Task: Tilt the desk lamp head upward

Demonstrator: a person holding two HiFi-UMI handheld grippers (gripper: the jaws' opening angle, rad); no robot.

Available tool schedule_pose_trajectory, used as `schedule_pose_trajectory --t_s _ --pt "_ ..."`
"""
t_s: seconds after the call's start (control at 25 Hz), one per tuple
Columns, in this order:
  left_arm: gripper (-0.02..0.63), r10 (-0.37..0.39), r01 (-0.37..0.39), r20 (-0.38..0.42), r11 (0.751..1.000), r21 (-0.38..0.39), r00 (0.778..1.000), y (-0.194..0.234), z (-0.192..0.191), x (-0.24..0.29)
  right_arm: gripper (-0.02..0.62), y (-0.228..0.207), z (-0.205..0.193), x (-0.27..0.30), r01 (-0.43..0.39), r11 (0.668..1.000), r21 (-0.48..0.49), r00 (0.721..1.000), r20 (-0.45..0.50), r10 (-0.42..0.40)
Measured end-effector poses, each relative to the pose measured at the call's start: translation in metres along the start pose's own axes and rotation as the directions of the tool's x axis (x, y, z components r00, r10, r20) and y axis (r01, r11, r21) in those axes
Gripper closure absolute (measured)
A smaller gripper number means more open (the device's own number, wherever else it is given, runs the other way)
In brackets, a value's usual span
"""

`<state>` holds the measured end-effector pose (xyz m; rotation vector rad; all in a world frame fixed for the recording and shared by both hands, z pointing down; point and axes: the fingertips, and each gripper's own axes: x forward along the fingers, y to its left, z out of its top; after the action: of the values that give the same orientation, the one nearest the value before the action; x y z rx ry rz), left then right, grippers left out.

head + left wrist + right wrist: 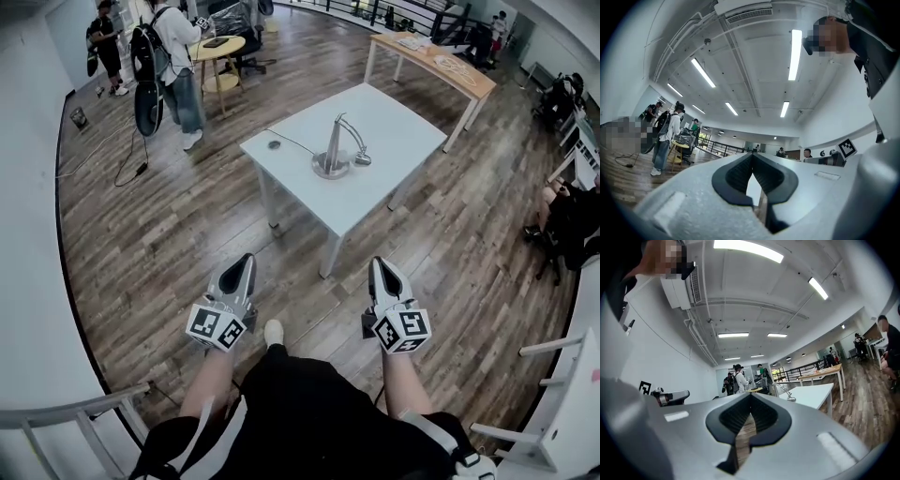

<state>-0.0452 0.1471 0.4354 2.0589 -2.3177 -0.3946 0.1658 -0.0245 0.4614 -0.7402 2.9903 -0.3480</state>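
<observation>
Head view: the desk lamp [335,150] stands near the middle of the white table [394,117]. Its lamp head [362,159] hangs low beside the round base, and a cord [292,142] runs off to the left. The left tool [247,259] and right tool [379,262] are held over the wooden floor [169,234], well apart from the table and pointing toward it.

Left gripper view: the jaws are together with nothing between them. A person with a backpack [665,136] stands at the left.

Right gripper view: the jaws meet and grip nothing. The lamp shows far ahead on the table, to the right.
</observation>
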Motion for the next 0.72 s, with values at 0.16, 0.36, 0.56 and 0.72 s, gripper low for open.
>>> schedule_pose_trajectory --t_s 0.16,0.36,0.56,0.72 --pt "0.606 -0.041 0.041 0.001 0.999 0.009 0.999 0.022 0.002 0.029 0.591 -0.003 0.001 0.033 0.019 1.000 0.013 1.000 -0.006 -0.019" --pt "0.606 -0.060 0.060 0.021 0.998 -0.004 0.998 0.058 0.003 0.056 0.591 0.003 0.005 0.080 0.015 1.000 0.012 1.000 0.005 -0.015" --pt "0.606 -0.066 0.066 0.000 0.998 -0.023 0.998 0.095 0.000 0.075 0.591 0.008 0.004 0.115 0.033 0.999 0.007 0.999 0.002 -0.033" --pt "0.606 -0.087 0.086 -0.008 0.996 -0.037 0.996 0.119 -0.004 0.089 0.591 0.005 0.001 0.133 0.071 0.997 0.021 0.997 0.004 -0.071"
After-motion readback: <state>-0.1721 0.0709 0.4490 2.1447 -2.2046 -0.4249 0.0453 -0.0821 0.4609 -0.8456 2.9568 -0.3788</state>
